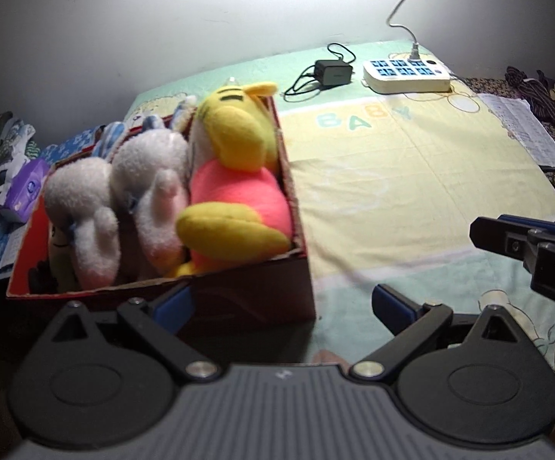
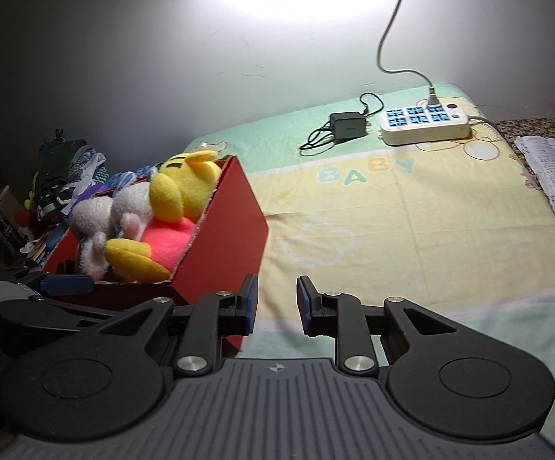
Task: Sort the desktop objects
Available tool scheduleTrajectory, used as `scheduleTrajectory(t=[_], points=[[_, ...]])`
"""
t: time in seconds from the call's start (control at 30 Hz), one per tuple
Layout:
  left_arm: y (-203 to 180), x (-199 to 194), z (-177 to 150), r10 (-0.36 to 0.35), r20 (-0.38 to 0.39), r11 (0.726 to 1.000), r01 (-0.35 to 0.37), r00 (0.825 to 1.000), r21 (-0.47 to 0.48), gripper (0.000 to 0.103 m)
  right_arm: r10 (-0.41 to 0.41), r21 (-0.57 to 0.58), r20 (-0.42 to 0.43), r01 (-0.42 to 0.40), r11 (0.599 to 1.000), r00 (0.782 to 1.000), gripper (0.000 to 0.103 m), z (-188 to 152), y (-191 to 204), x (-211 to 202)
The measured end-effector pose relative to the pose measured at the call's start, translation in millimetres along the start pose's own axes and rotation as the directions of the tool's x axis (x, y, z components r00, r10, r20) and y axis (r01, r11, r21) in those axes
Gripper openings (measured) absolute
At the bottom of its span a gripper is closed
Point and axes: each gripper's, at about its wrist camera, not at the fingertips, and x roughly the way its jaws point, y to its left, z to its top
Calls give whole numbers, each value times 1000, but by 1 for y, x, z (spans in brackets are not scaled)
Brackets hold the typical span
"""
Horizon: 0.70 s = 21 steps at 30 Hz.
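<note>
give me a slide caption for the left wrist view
Open left gripper faces a red box packed with plush toys on a baby-print blanket.

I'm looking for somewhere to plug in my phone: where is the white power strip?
The white power strip lies at the far right end of the baby-print blanket near the wall, just right of the black charger.

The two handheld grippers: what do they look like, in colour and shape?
Both the left gripper and the right gripper have a ribbed grey body, two round black discs, black link bars with silver pivot bolts, and black fingers with blue pads. A small pale mark sits on each body.
</note>
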Motion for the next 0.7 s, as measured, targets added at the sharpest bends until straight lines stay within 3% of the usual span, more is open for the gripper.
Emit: scheduleTrajectory(t=[0.23,0.7], points=[[-30,12,1,-40,-63,999,42,997,34,99,-102,70,-26,104,992,994,24,-6,-31,-5],[-53,24,6,-45,-127,997,53,991,60,99,-182,92,-59,187,978,982,24,-9,-55,-3]])
